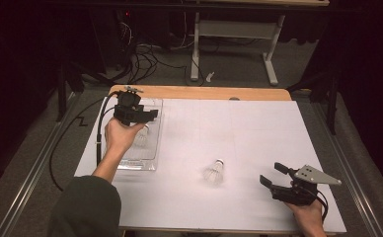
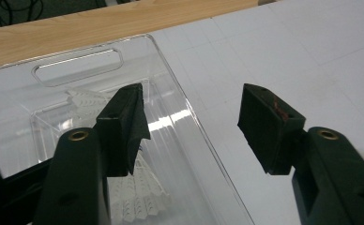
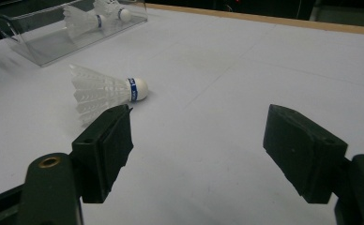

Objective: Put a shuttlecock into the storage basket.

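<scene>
A white shuttlecock (image 1: 214, 172) with a blue band lies on its side on the white sheet, cork end pointing away from me. My right gripper (image 1: 271, 173) stands open to its right with nothing between the jaws; in the right gripper view the shuttlecock (image 3: 106, 90) lies just beyond the left jaw of that gripper (image 3: 199, 119). My left gripper (image 1: 145, 114) hovers open over the far end of a clear plastic tray (image 1: 152, 163). The left gripper view shows that gripper (image 2: 192, 101) with its jaws wide and empty above the tray's right wall (image 2: 180, 93). Two shuttlecocks (image 2: 138, 192) (image 2: 84, 101) lie inside.
A white sheet (image 1: 239, 128) covers the table, with a wooden strip (image 1: 204, 92) along the far edge. Beyond it are cables (image 1: 140, 61) on the floor and a white desk frame (image 1: 271, 59). A black cable (image 1: 99, 133) trails from my left gripper off the table's left side.
</scene>
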Motion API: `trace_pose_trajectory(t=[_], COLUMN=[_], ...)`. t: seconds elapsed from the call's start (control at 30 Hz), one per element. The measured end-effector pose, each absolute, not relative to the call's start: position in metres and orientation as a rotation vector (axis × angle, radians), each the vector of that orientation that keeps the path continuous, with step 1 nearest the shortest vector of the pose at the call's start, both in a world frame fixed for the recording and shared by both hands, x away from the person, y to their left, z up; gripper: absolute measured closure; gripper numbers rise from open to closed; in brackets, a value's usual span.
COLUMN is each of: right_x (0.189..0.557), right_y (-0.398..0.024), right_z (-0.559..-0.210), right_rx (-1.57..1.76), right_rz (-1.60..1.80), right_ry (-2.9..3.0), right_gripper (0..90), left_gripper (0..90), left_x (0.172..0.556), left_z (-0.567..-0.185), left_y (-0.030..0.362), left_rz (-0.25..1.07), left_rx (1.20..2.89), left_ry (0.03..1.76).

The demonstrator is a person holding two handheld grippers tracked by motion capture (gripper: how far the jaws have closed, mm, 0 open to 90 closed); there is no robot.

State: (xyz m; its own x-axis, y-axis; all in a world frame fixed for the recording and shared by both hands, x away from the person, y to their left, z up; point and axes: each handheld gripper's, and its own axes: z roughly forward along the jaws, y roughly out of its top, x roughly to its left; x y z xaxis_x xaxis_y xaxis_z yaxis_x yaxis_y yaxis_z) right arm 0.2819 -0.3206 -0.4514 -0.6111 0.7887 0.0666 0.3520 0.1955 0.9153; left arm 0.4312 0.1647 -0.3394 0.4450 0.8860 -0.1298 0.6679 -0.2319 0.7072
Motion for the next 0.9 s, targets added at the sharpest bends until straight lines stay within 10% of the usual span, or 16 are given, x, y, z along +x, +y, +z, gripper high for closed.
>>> trace_pose_trajectory(t=[0.9], right_x=[0.281], right_y=[-0.321], right_z=[-0.451], right_rx=[1.071], right_rz=[1.399], right_ry=[2.049], right_gripper=[24.4], left_gripper=[40.6], left_x=[0.404], left_z=[-0.346], left_y=[0.163], left_rz=[0.362], left_rx=[1.979], left_ry=[1.231])
